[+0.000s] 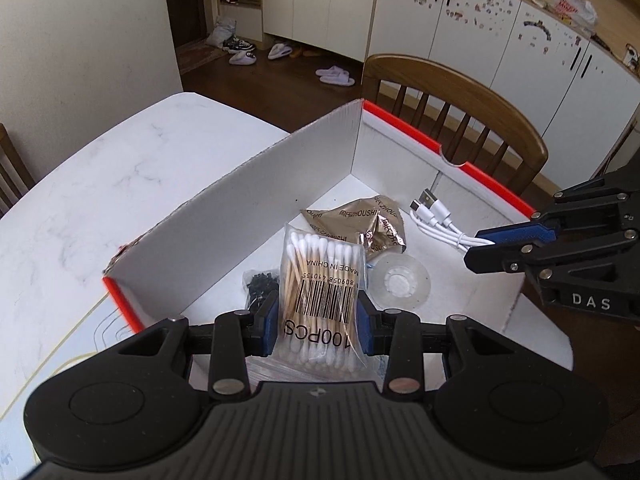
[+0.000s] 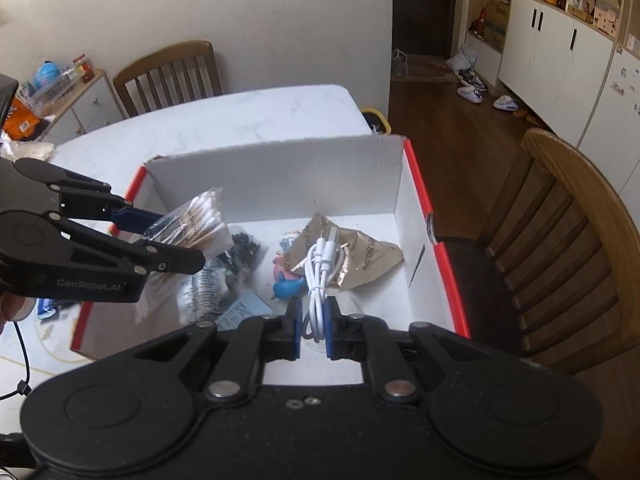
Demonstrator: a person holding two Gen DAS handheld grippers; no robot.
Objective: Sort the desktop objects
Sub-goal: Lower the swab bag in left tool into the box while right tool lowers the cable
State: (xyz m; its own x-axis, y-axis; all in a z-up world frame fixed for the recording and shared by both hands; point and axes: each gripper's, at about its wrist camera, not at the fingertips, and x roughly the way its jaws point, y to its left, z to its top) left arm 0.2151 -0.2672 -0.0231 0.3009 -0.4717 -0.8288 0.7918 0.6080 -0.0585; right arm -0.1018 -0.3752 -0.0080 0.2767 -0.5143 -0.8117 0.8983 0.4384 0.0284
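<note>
A white cardboard box (image 1: 304, 152) with a red rim (image 2: 420, 184) stands on the marble table. My left gripper (image 1: 318, 318) is shut on a clear bag of cotton swabs (image 1: 320, 280), held above the box's inside; the bag (image 2: 200, 216) also shows in the right wrist view between the left gripper's fingers (image 2: 136, 216). My right gripper (image 2: 313, 320) is shut on a coiled white USB cable (image 2: 320, 272) over the box. In the left wrist view the cable (image 1: 436, 216) hangs from the right gripper (image 1: 484, 246).
On the box floor lie a crumpled gold foil packet (image 1: 360, 220), a tape roll (image 1: 400, 282), a bag of small black parts (image 1: 260, 284) and a blue and pink toy (image 2: 288, 280). Wooden chairs (image 1: 452, 108) stand beside the table (image 1: 100, 184). Clutter sits at the table's far left (image 2: 24, 148).
</note>
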